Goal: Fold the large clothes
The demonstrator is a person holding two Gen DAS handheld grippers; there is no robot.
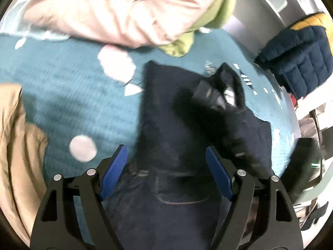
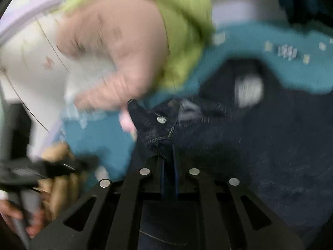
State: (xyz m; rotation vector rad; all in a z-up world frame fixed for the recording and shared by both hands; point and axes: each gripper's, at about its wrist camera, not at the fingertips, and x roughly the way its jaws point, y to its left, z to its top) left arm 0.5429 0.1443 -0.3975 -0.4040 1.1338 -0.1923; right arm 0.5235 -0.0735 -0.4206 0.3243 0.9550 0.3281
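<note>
Left gripper (image 1: 166, 160): jaws spread wide, blue pads (image 1: 114, 173) clear of fabric, nothing held. Dark blue jeans (image 1: 172, 125) lie folded on the teal patterned blanket (image 1: 68, 95), directly ahead of and beneath the gripper. Right gripper (image 1: 216, 95), blurred, sits over the jeans' far edge. Beyond the jeans: pink garment (image 1: 116, 10) with green garment (image 1: 216, 12) beside it. Left of the jeans: tan garment (image 1: 14, 145). Far right: navy quilted jacket (image 1: 299, 60).
</note>
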